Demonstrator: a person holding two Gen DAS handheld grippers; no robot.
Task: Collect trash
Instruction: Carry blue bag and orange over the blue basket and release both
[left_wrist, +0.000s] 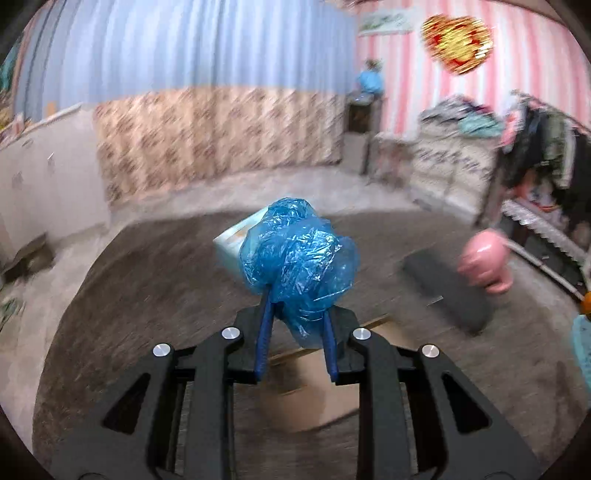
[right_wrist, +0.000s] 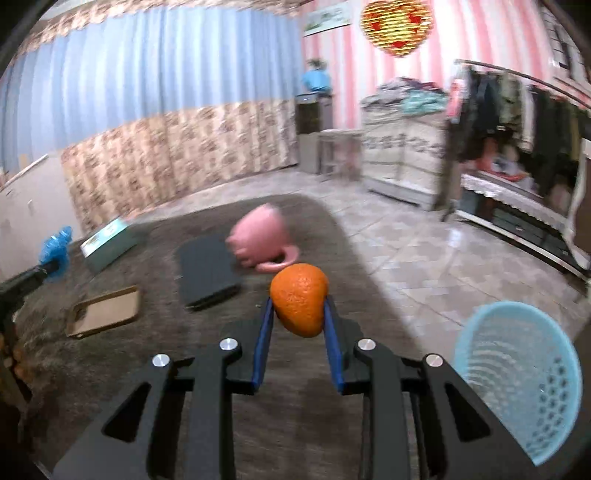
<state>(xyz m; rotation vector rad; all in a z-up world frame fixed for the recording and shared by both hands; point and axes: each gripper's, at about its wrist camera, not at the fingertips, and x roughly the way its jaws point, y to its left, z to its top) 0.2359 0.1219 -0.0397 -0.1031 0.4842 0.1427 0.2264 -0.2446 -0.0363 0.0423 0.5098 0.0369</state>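
My left gripper (left_wrist: 297, 306) is shut on a crumpled blue plastic bag (left_wrist: 299, 254), held above the grey-brown carpet (left_wrist: 129, 295). In the right wrist view the same bag (right_wrist: 55, 251) shows at the far left on the left gripper's tip. My right gripper (right_wrist: 299, 306) is shut on an orange (right_wrist: 300, 299), pinched between the blue pads above the carpet (right_wrist: 110, 369). A light-blue mesh basket (right_wrist: 517, 376) stands on the tiled floor at the lower right of that view; a sliver of it (left_wrist: 581, 339) shows at the left wrist view's right edge.
On the carpet lie a pink mug (right_wrist: 260, 240) on its side, a dark flat notebook (right_wrist: 207, 269), a white-teal box (right_wrist: 109, 243) and a tan phone case (right_wrist: 105, 312). Patterned curtain, drawers (right_wrist: 402, 158) and a clothes rack (right_wrist: 517, 110) line the far walls.
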